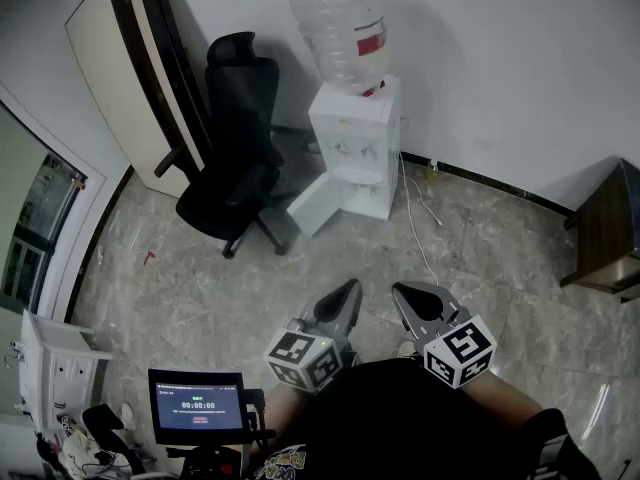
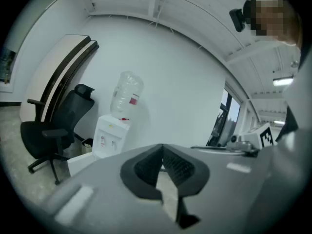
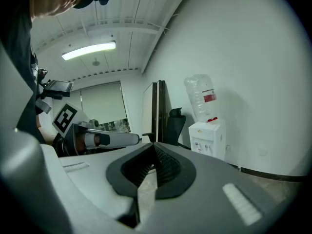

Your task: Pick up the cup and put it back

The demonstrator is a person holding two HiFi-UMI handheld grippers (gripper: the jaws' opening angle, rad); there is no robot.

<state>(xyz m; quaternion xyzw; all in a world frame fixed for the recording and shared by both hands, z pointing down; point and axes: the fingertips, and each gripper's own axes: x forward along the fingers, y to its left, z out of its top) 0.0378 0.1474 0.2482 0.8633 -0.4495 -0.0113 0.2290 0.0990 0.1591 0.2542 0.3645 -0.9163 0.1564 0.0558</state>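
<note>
No cup shows in any view. I am held over the floor, facing a white water dispenser (image 1: 352,143) with a clear bottle (image 1: 340,23) on top; it also appears in the left gripper view as the water dispenser (image 2: 109,135) and in the right gripper view as the water dispenser (image 3: 207,138). My left gripper (image 1: 349,287) and right gripper (image 1: 400,290) sit side by side low in the head view, both pointing toward it from well short of it. The left gripper (image 2: 162,148) has its jaws together with nothing between them. The right gripper (image 3: 154,146) is likewise shut and empty.
A black office chair (image 1: 235,138) stands left of the dispenser, beside a leaning white board (image 1: 130,68). The dispenser's lower door (image 1: 318,204) hangs open, and a cord (image 1: 415,218) trails on the marble floor. A wooden table (image 1: 610,233) is at right; a small screen (image 1: 197,405) at lower left.
</note>
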